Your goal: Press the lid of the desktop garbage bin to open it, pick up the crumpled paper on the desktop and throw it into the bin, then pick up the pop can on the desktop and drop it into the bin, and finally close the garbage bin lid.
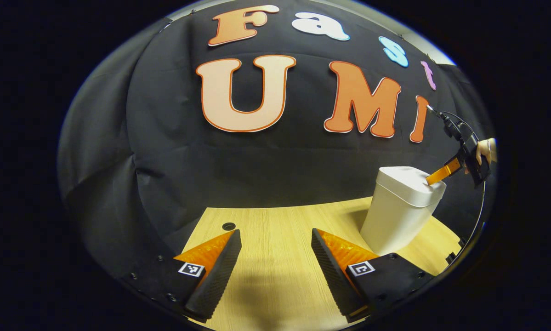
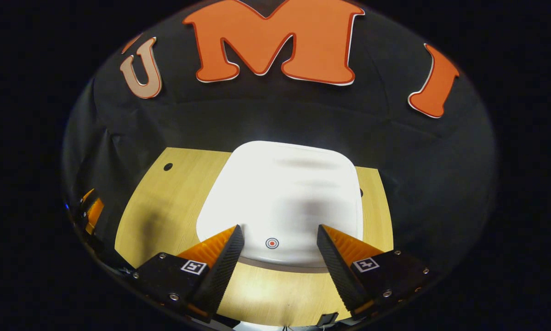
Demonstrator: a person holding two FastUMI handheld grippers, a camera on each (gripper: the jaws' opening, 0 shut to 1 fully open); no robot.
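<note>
A white desktop bin (image 1: 397,211) stands on the wooden desk (image 1: 275,239) at the right of the left gripper view, its lid (image 1: 411,181) down. My left gripper (image 1: 275,271) is open low over bare desk, left of the bin. Farther off in the same view, the right gripper (image 1: 440,174) is held by a hand (image 1: 484,154) and touches the lid's near right edge. In the right gripper view the lid (image 2: 282,193) lies flat below, with a small round red mark (image 2: 271,243) near its front edge. My right gripper (image 2: 277,250) is open, its fingers astride that mark.
A black cloth wall closes the back and both sides of the desk. One small dark hole (image 1: 228,226) sits in the desktop near its far left corner. The left gripper (image 2: 91,214) shows at the left edge of the right gripper view.
</note>
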